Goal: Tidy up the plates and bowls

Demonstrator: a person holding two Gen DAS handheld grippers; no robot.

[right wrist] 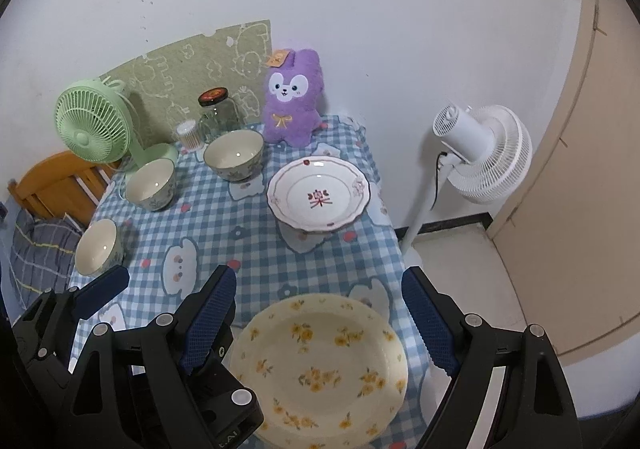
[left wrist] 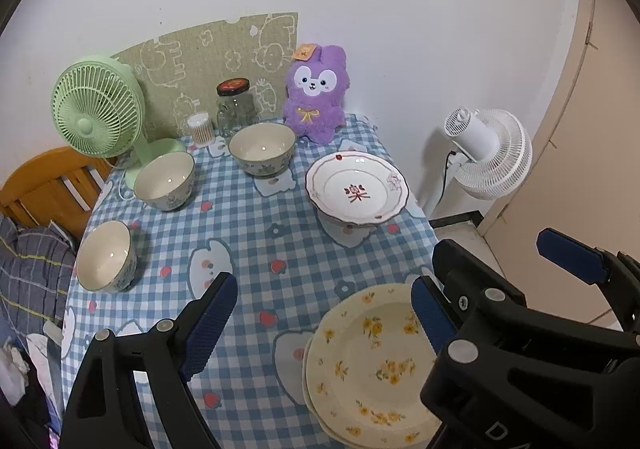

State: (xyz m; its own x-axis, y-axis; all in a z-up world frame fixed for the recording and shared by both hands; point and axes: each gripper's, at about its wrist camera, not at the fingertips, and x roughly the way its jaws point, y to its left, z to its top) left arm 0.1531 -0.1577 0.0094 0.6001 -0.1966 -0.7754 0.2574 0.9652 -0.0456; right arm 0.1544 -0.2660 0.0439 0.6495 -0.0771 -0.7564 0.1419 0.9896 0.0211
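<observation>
Left gripper [left wrist: 325, 323]: jaws spread wide, nothing between the blue pads [left wrist: 208, 325], fingers angled steeply downward. Right gripper [right wrist: 320, 323]: jaws equally wide, empty, same downward tilt. The two grippers sit side by side and close together, the right one's near finger overlapping the left view's lower right edge.

The right gripper [right wrist: 320, 313] hangs wide open above the yellow-flowered plate [right wrist: 320, 373], holding nothing. Beyond that plate lies a white plate [right wrist: 318, 193]; three bowls [right wrist: 233, 155] [right wrist: 151, 183] [right wrist: 98, 247] sit to its left.
</observation>
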